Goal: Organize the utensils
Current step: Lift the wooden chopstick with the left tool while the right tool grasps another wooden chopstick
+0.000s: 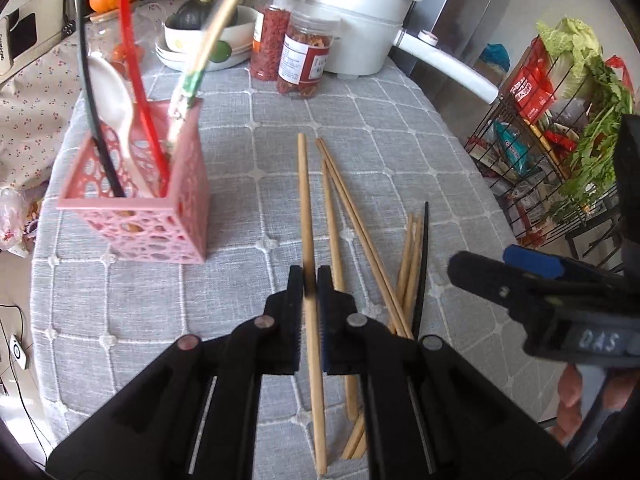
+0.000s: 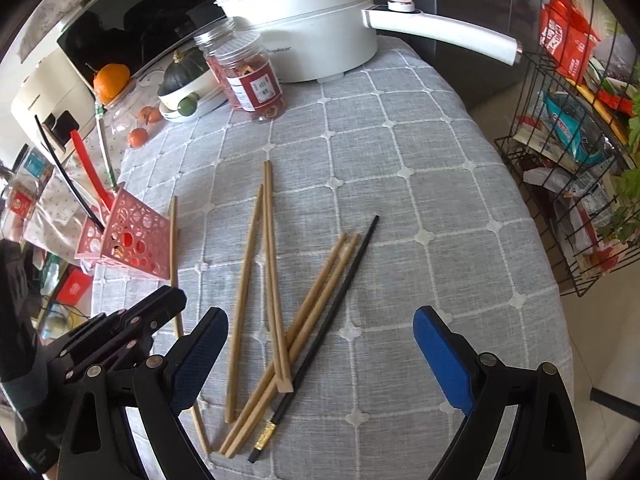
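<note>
On the counter [image 2: 400, 208] with its grey quilted cloth, we have the left gripper [image 1: 309, 280] clenched on one wooden chopstick [image 1: 307, 208], near the pink holder [image 1: 160, 216]. It looks light, stiff and smooth, so we grip near mid-length to avoid tipping. The right gripper [image 2: 320, 344] hangs released over the loose chopsticks [image 2: 272, 280].

Both views are evenly daylit with soft shadows on the tablecloth [image 1: 400, 120]. Fisheye distortion bends the table edges; corners vignette black. Motion blur smears the green-banded utensil [image 1: 208, 40].
</note>
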Demonstrator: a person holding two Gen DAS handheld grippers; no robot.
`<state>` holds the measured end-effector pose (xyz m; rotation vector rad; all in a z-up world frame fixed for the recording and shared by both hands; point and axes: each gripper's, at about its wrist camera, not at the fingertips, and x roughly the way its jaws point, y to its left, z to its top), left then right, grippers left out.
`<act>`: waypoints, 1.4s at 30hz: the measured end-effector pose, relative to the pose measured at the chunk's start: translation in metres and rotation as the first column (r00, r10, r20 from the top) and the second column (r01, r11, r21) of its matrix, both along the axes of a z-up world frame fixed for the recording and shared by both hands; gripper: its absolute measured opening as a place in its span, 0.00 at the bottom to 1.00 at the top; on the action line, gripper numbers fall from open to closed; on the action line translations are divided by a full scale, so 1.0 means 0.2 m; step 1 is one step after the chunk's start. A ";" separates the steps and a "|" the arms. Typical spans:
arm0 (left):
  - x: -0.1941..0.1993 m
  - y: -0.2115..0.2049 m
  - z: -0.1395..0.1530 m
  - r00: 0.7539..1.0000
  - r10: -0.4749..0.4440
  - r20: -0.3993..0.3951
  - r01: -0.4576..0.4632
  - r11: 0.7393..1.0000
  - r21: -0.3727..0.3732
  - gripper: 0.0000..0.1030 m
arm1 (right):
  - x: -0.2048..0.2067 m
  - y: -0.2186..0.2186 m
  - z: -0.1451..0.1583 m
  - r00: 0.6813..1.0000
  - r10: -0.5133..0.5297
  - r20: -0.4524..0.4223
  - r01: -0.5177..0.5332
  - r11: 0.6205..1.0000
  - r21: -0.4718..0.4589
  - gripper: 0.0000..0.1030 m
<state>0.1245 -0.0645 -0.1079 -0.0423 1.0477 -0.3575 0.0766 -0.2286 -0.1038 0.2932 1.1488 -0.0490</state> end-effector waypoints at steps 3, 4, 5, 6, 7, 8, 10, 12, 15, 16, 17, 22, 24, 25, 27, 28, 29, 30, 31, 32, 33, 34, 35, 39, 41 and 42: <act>-0.03 0.09 0.07 1.000 0.010 0.017 -0.009 1.000 -0.016 0.08 | 0.04 0.06 0.00 1.000 0.024 0.013 -0.025 0.998 0.055 0.91; -0.04 0.12 0.09 1.000 0.015 0.018 -0.015 1.000 -0.023 0.08 | 0.06 0.08 0.00 0.999 0.036 0.017 -0.037 0.997 0.073 0.89; -0.06 0.14 0.10 1.000 0.019 0.021 -0.019 1.000 -0.022 0.07 | 0.07 0.11 -0.01 0.999 0.050 0.020 -0.052 0.995 0.088 0.81; -0.07 0.16 0.11 0.999 0.021 0.028 -0.021 1.000 -0.010 0.07 | 0.09 0.14 -0.02 0.998 0.066 0.021 -0.068 0.993 0.101 0.74; -0.08 0.17 0.12 0.999 0.021 0.039 -0.021 1.000 0.002 0.07 | 0.11 0.16 -0.03 0.996 0.085 0.017 -0.087 0.989 0.121 0.60; -0.09 0.19 0.13 0.999 0.018 0.047 -0.018 1.000 0.006 0.07 | 0.13 0.19 -0.05 0.995 0.102 0.012 -0.103 0.985 0.142 0.51; -0.11 0.23 0.14 0.998 0.015 0.055 -0.015 1.000 0.006 0.07 | 0.18 0.24 -0.09 0.992 0.129 -0.007 -0.126 0.979 0.158 0.37; -0.12 0.27 0.15 0.998 0.015 0.056 -0.015 1.000 0.003 0.07 | 0.22 0.29 -0.13 0.989 0.146 -0.020 -0.142 0.979 0.143 0.29; -0.13 0.32 0.15 0.998 0.026 0.049 -0.026 1.000 0.000 0.07 | 0.26 0.32 -0.18 0.987 0.156 -0.040 -0.149 0.980 0.134 0.24; -0.13 0.34 0.15 0.999 0.031 0.045 -0.031 1.000 -0.005 0.07 | 0.28 0.33 -0.21 0.987 0.154 -0.051 -0.147 0.980 0.132 0.23; -0.13 0.35 0.15 0.999 0.037 0.040 -0.037 0.999 -0.009 0.07 | 0.30 0.34 -0.23 0.987 0.149 -0.063 -0.140 0.982 0.128 0.21; -0.15 0.37 0.15 0.999 0.040 0.034 -0.039 0.999 -0.023 0.07 | 0.35 0.35 -0.32 0.987 0.116 -0.107 -0.108 0.991 0.079 0.17; -0.15 0.37 0.15 0.999 0.038 0.032 -0.037 0.999 -0.025 0.07 | 0.38 0.36 -0.33 0.988 0.114 -0.108 -0.108 0.993 0.057 0.16; -0.15 0.37 0.15 0.999 0.038 0.031 -0.038 0.999 -0.025 0.07 | 0.39 0.38 -0.34 0.987 0.115 -0.109 -0.112 0.993 0.033 0.16; -0.15 0.37 0.15 0.999 0.039 0.031 -0.039 0.999 -0.025 0.07 | 0.41 0.40 -0.36 0.985 0.125 -0.116 -0.128 0.992 -0.019 0.16; -0.15 0.38 0.15 0.999 0.041 0.030 -0.040 0.999 -0.026 0.07 | 0.42 0.42 -0.36 0.985 0.130 -0.113 -0.137 0.989 -0.050 0.12; -0.15 0.38 0.15 0.999 0.042 0.030 -0.041 0.999 -0.027 0.07 | 0.42 0.43 -0.36 0.984 0.134 -0.120 -0.143 0.987 -0.071 0.12; -0.16 0.38 0.15 0.999 0.043 0.030 -0.042 0.999 -0.026 0.07 | 0.43 0.45 -0.36 0.983 0.133 -0.127 -0.145 0.986 -0.087 0.13; -0.16 0.38 0.15 0.999 0.045 0.031 -0.044 0.999 -0.025 0.07 | 0.43 0.46 -0.36 0.982 0.138 -0.129 -0.152 0.983 -0.107 0.13; -0.16 0.38 0.15 0.998 0.047 0.030 -0.047 0.999 -0.026 0.07 | 0.43 0.49 -0.36 0.980 0.151 -0.129 -0.168 0.977 -0.132 0.14; -0.16 0.39 0.14 0.998 0.051 0.028 -0.050 0.998 -0.028 0.07 | 0.42 0.50 -0.36 0.978 0.165 -0.127 -0.184 0.971 -0.153 0.14; -0.16 0.39 0.15 0.998 0.057 0.027 -0.056 0.998 -0.030 0.07 | 0.42 0.51 -0.36 0.977 0.173 -0.122 -0.192 0.968 -0.164 0.14; -0.17 0.39 0.15 0.998 0.062 0.027 -0.061 0.998 -0.034 0.07 | 0.42 0.52 -0.37 0.977 0.179 -0.116 -0.197 0.966 -0.167 0.14; -0.19 0.41 0.18 0.996 0.078 0.035 -0.077 0.996 -0.054 0.07 | 0.39 0.49 -0.36 0.977 0.188 -0.102 -0.201 0.970 -0.139 0.10; -0.20 0.42 0.19 0.996 0.079 0.049 -0.077 0.996 -0.055 0.07 | 0.37 0.48 -0.34 0.978 0.191 -0.085 -0.199 0.974 -0.106 0.09; -0.21 0.42 0.20 0.995 0.080 0.056 -0.077 0.995 -0.055 0.07 | 0.36 0.48 -0.31 0.979 0.192 -0.069 -0.198 0.976 -0.095 0.08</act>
